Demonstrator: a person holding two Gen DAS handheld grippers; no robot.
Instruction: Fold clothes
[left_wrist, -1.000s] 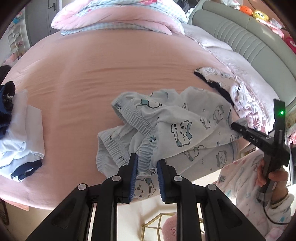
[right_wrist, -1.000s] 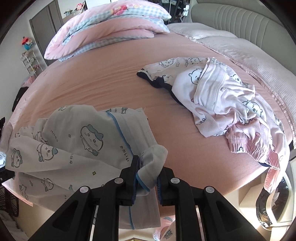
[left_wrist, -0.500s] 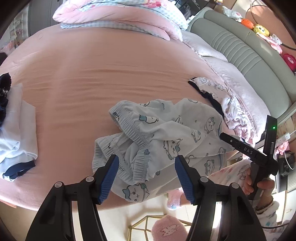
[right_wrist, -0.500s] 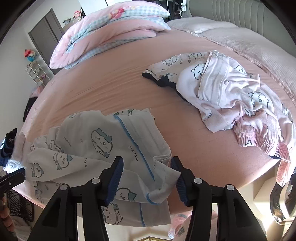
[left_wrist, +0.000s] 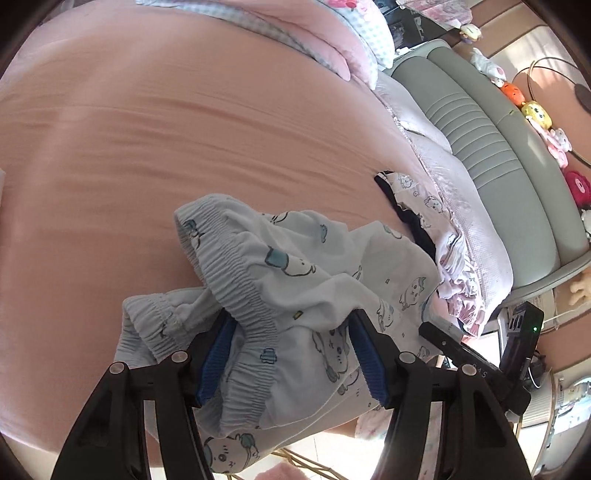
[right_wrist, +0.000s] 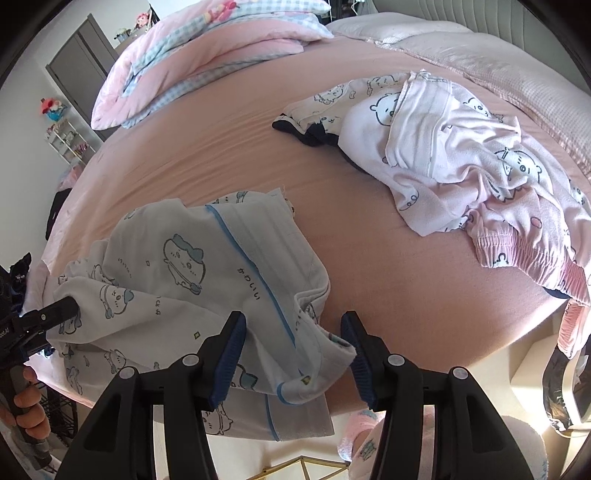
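The blue-printed pyjama trousers lie crumpled at the near edge of the pink bed, part hanging over, with the left claw spread wide astride the elastic waistband and the right claw gaping over a blue-piped hem, neither clamped on cloth. My guess is a re-grip between folds, so each claw needs a clean edge to pinch. A heap of pink pyjamas lies well apart, out of the way.
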